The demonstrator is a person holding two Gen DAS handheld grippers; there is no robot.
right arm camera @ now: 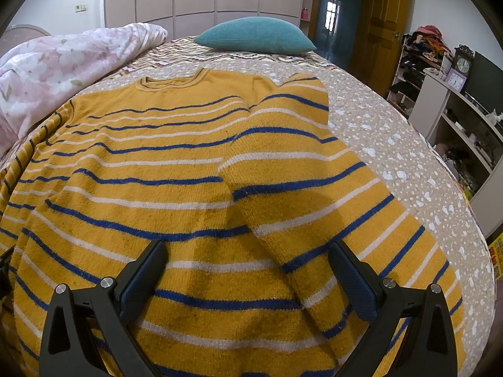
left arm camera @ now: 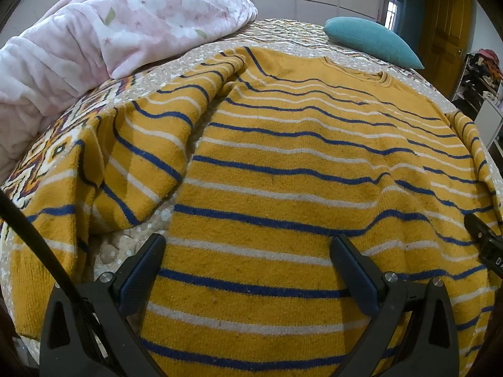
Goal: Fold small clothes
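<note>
A yellow sweater (left arm camera: 298,163) with blue and white stripes lies flat on the bed, collar at the far end; it also shows in the right wrist view (right arm camera: 141,172). Its left sleeve (left arm camera: 132,163) is bunched beside the body. Its right sleeve (right arm camera: 314,188) lies folded down along the body's right side. My left gripper (left arm camera: 248,245) is open and empty just above the sweater's lower left part. My right gripper (right arm camera: 248,251) is open and empty above the lower right part, near the sleeve's cuff end. The right gripper's tip (left arm camera: 484,238) shows at the left view's right edge.
The sweater rests on a patterned bedspread (right arm camera: 393,144). A pink floral blanket (left arm camera: 94,40) is heaped at the left. A teal pillow (right arm camera: 254,36) lies at the bed's far end. Shelves (right arm camera: 456,103) and a wooden door (right arm camera: 380,22) stand to the right.
</note>
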